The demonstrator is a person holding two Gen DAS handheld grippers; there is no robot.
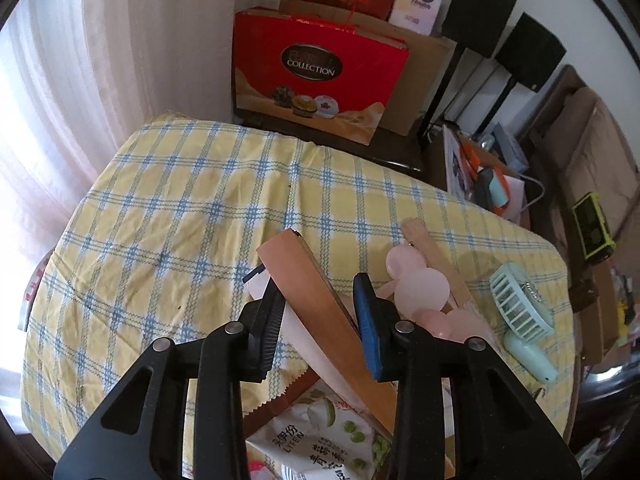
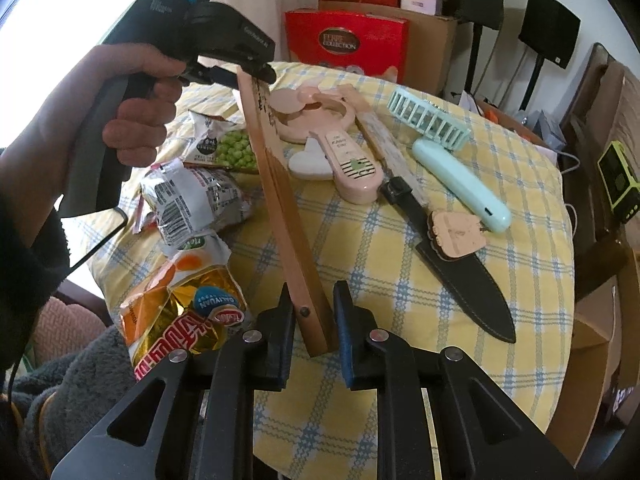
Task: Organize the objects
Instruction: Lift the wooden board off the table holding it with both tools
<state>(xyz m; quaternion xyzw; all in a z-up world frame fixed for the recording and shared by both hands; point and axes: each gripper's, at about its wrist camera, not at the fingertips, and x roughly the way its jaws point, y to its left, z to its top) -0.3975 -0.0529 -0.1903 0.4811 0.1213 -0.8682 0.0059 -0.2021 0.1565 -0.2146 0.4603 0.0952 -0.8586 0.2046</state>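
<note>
The pivot end of a folded wooden fan (image 2: 304, 308) is clamped between the nearly closed jaws of the right gripper (image 2: 310, 320), at the near edge of the right wrist view. From there the fan is raised off the checked tablecloth (image 2: 400, 272) and slants up and away to its far end, which is caught in the tips of the left gripper (image 2: 256, 74), seen at the top left and held by a hand (image 2: 132, 108). In the left wrist view the same fan (image 1: 320, 300) is seen between the partly closed fingers of the left gripper (image 1: 320, 304); both pads appear to touch its sides, though contact on the blue pad's side is hard to confirm.

Just left of the fan, three snack packets are lying in a cluster: an orange and gold one (image 2: 188, 308) nearest, a white one (image 2: 192, 204) behind it, and a green pea packet (image 2: 228, 148) farthest. To the right, a black knife sheath (image 2: 460, 264) is laid diagonally, with a small pink tag (image 2: 456, 236) on it. Beyond these, a pink handheld fan (image 2: 344, 160) and a mint handheld fan (image 2: 448, 140) are resting on the cloth. Past the table edge, a red gift bag (image 2: 344, 44) is stood against a cardboard box (image 2: 432, 48).
</note>
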